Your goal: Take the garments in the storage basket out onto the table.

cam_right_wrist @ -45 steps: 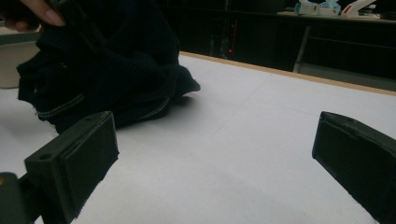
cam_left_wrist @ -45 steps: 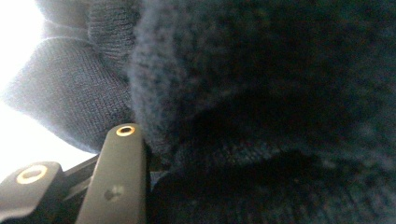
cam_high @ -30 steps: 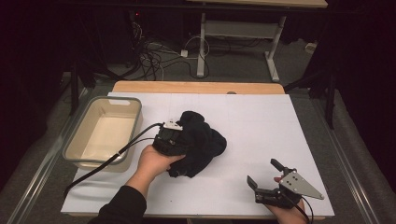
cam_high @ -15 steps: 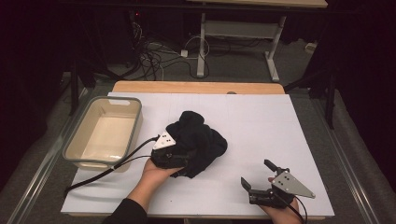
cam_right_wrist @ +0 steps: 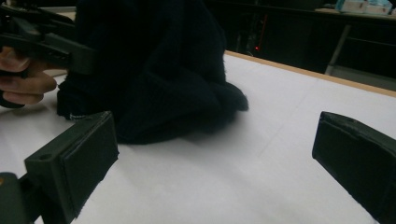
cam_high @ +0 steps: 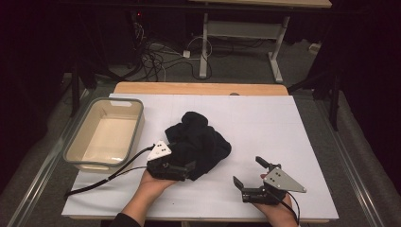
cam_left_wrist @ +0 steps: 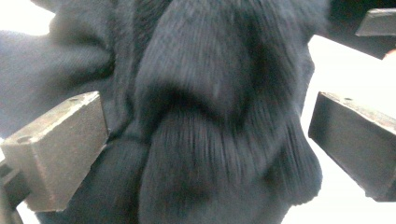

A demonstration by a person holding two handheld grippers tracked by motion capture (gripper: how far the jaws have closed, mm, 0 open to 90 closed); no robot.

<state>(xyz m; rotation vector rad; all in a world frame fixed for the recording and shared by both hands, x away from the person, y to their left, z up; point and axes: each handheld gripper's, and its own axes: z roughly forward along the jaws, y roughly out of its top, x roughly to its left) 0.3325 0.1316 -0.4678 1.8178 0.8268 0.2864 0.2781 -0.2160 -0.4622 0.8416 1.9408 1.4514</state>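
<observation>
The crumpled black knitted garment [cam_high: 198, 142] is lying mid-table on the white board [cam_high: 283, 127]. Your left gripper [cam_high: 182, 169] is reaching level into its near edge, jaws just opened, cloth between them unpinched. Your right gripper [cam_high: 250, 172] is resting nearby, gaping empty.

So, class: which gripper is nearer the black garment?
Left. The left gripper has the black garment between its open jaws; the right gripper sits apart on the white tabletop.
</observation>
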